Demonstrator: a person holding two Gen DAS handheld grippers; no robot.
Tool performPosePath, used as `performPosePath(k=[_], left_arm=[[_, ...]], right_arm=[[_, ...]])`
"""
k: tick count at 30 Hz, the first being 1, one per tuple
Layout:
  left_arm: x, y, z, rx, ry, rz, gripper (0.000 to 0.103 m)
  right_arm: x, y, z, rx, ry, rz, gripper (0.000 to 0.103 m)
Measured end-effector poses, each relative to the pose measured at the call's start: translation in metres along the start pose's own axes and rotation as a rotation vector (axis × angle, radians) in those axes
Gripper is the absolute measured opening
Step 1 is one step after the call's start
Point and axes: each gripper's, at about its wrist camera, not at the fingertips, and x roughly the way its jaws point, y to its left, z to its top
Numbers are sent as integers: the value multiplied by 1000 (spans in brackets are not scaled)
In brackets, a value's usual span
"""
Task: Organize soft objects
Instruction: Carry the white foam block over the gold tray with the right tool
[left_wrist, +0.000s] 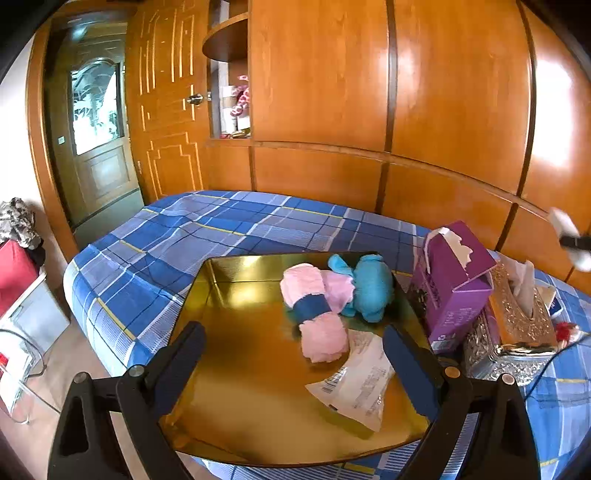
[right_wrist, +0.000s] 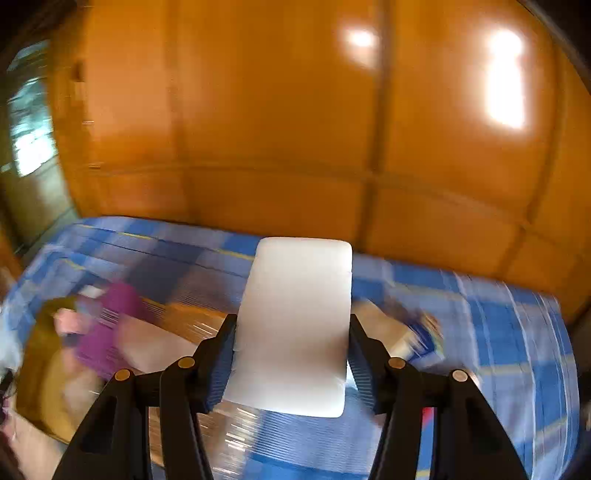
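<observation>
In the left wrist view a gold tray (left_wrist: 236, 280) lies on the blue plaid bed (left_wrist: 166, 236). It holds a pink fluffy roll with a blue band (left_wrist: 317, 314), a blue plush toy (left_wrist: 369, 284) and a flat white packet (left_wrist: 358, 384). My left gripper (left_wrist: 293, 330) hovers open over the tray's near side with nothing between its fingers. My right gripper (right_wrist: 292, 321) is shut on a soft white rectangular pad (right_wrist: 295, 314), held up above the bed. That view is motion-blurred. The pad also shows as a white blur (left_wrist: 567, 230) at the far right.
A purple tissue box (left_wrist: 450, 280) and an ornate silver and gold tissue holder (left_wrist: 517, 332) stand right of the tray. A wooden wardrobe wall (left_wrist: 369, 110) runs behind the bed. A door (left_wrist: 96, 147) and clutter on the floor lie to the left.
</observation>
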Motion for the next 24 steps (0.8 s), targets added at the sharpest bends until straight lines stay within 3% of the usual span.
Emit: performPosePath(k=[3,7,11,14,17,24], left_arm=[[-3,7,3,-15,-16,34,97],[-8,30,13,-62,-58,100,97],[-14,66,24,-142,-94,167,97],[-16,88,28,-182,-108,209,97],[-15,106,29,-211,-107,235,97],[-9,117,25,-233,-86,236,97]], right_arm=[[-5,53,16,-81,-20,113,56],[0,122,14,-173,-2,249,56],[4,200,-10,-288,34,405,56],[14,252,-39,-375,94,470,56],[27,292,-74,-446,153,486,56],[59,316,-118,-524,235,411,58]])
